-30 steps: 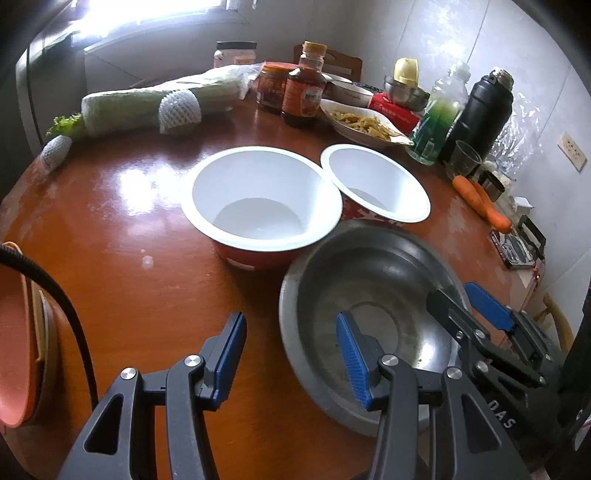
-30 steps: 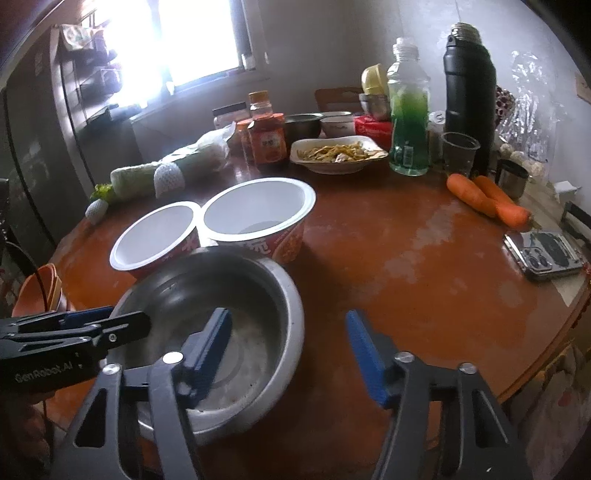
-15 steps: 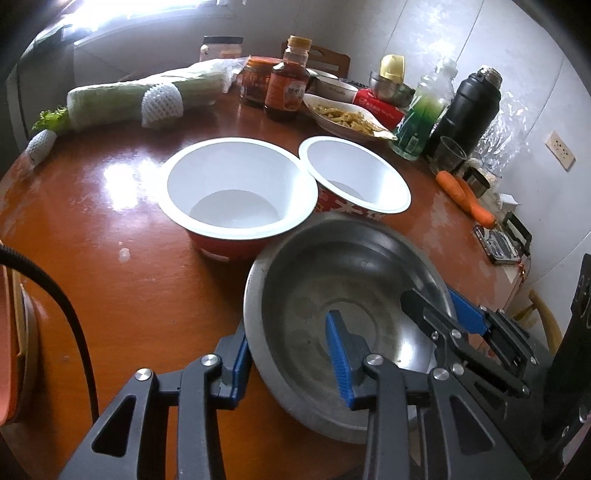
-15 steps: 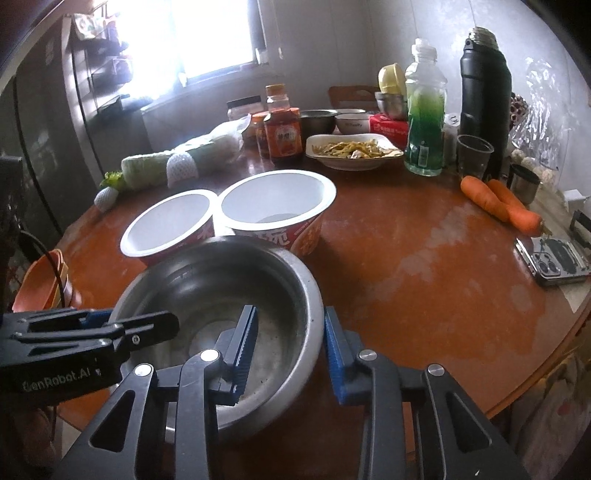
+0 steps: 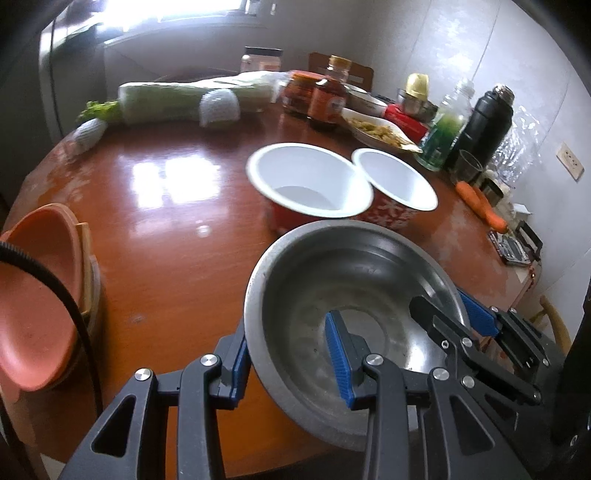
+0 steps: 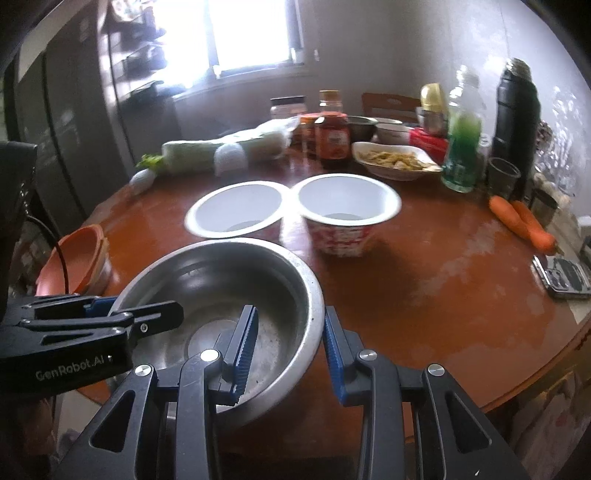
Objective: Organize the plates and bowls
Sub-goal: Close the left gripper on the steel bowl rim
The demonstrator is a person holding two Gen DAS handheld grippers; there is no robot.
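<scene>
Steel bowl [image 5: 354, 321], two-claw carry, mid-step

Left claw [image 5: 284, 363] and right claw [image 6: 286, 349] each clamp opposite rim walls; bowl sits tilted above tabletop [image 5: 166, 236]; next, judged: level transfer to a stacking spot, likely orange bowls [image 5: 37, 295].

Bright window [image 6: 255, 33] at the top centre of the right wrist view, washed out by daylight, with a pale sill below. Dark tall cabinet [image 6: 70, 122] at the upper left. White tiled wall [image 5: 480, 48] at the upper right of the left wrist view, with a wall socket [image 5: 570, 165] at the right edge. Round brown table [image 6: 443, 280] across the middle, shiny with reflected light. Wooden chair back [image 6: 391, 104] behind the far edge.
</scene>
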